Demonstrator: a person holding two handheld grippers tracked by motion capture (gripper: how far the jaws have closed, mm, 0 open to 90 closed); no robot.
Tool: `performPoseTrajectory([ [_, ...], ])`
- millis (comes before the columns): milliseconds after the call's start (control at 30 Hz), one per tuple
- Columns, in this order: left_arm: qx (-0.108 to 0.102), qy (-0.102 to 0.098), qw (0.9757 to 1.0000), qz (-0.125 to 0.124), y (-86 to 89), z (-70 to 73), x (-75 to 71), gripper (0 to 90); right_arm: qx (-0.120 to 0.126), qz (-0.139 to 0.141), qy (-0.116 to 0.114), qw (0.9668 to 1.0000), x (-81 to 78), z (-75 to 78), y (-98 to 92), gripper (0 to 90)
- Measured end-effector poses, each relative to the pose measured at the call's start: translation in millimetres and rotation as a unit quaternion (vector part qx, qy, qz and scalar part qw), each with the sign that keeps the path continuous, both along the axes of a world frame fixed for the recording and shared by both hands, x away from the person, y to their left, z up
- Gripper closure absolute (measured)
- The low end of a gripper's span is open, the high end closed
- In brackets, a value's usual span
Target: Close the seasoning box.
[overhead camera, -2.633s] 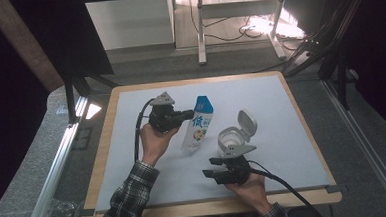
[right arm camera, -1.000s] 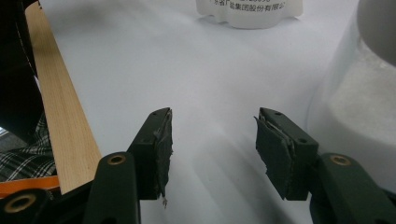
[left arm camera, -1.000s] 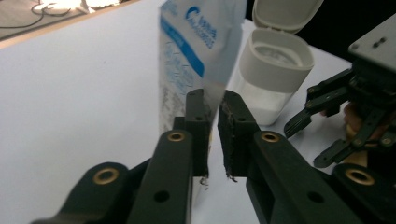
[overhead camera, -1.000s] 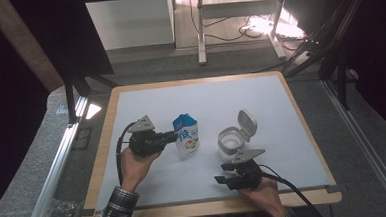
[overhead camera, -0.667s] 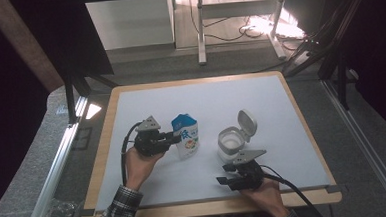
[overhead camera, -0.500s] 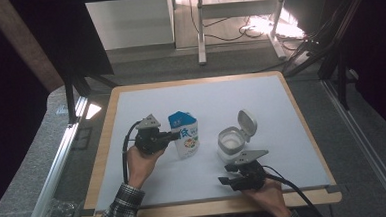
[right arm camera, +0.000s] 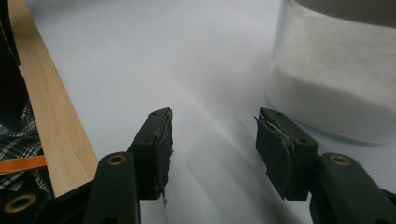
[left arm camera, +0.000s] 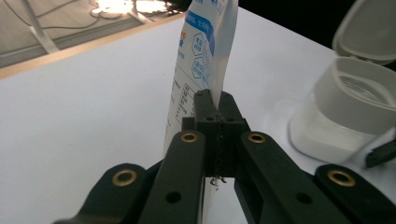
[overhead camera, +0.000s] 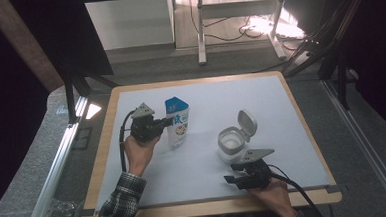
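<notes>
A blue and white pouch (overhead camera: 178, 123) stands upright on the white table sheet (overhead camera: 280, 99), left of centre. My left gripper (overhead camera: 167, 122) comes at it from the left. In the left gripper view, my left gripper (left arm camera: 214, 100) is shut on the thin side edge of the pouch (left arm camera: 201, 51). A clear jar (overhead camera: 231, 142) holding white powder stands right of centre with its flip lid (overhead camera: 247, 123) open. My right gripper (overhead camera: 232, 172) lies low near the front edge, just in front of the jar. In the right gripper view, my right gripper (right arm camera: 212, 140) is open and holds nothing, with the jar (right arm camera: 336, 79) to its right.
The sheet lies on a board with a wooden rim (right arm camera: 51, 126) close to the right gripper's left jaw. Dark frame posts (overhead camera: 72, 95) stand off the table's left side. Metal table legs and cables (overhead camera: 237, 31) show on the floor beyond.
The left gripper and the pouch have shifted left and then slightly away from the person, and the pouch now stands straighter. The right gripper has drawn back toward the front edge.
</notes>
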State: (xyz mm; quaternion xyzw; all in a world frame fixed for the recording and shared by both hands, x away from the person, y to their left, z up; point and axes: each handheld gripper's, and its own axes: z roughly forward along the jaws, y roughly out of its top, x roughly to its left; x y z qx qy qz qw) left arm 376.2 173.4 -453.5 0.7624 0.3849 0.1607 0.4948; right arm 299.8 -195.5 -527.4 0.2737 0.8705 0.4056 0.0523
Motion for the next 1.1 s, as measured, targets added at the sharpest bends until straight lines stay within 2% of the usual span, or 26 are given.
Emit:
performPoseTrajectory([
  [67,0.005,0.000,1.0000,0.002,1.8,-4.9,2.1,90.0,-0.001,-0.007,-0.001,1.0000,1.0,0.6,-3.4,46.2],
  [100,0.000,-0.003,1.0000,0.001,2.9,-6.2,1.4,90.0,0.000,-0.010,0.000,0.9999,1.6,1.0,-5.5,46.2],
  [233,0.004,-0.007,1.0000,0.005,8.0,-10.7,-5.8,88.4,0.002,-0.022,0.002,0.9997,3.9,1.9,-13.0,46.3],
  [400,0.013,-0.006,0.9998,0.013,13.7,-18.0,-15.2,79.6,0.001,-0.030,0.005,0.9995,5.2,3.4,-19.6,47.9],
  [533,0.027,-0.006,0.9995,0.015,10.0,-21.2,-17.1,73.2,0.002,-0.037,0.005,0.9993,6.2,5.9,-23.7,51.2],
  [633,0.036,-0.007,0.9992,0.018,6.1,-21.2,-17.7,65.6,0.004,-0.039,0.001,0.9992,6.5,9.4,-26.9,54.8],
  [767,0.050,-0.009,0.9982,0.032,2.0,-22.7,-20.6,49.3,0.004,-0.049,-0.007,0.9988,7.1,14.5,-33.9,59.6],
  [867,0.062,-0.003,0.9971,0.045,0.8,-26.9,-23.3,37.4,0.008,-0.058,-0.007,0.9983,9.4,18.3,-41.0,65.2],
  [1033,0.070,0.012,0.9964,0.047,0.4,-35.4,-29.6,28.3,0.005,-0.074,-0.016,0.9971,14.0,22.6,-48.7,73.8],
  [1100,0.067,0.026,0.9963,0.047,1.3,-39.3,-32.7,25.2,-0.001,-0.081,-0.026,0.9964,16.1,24.9,-50.2,76.9],
])
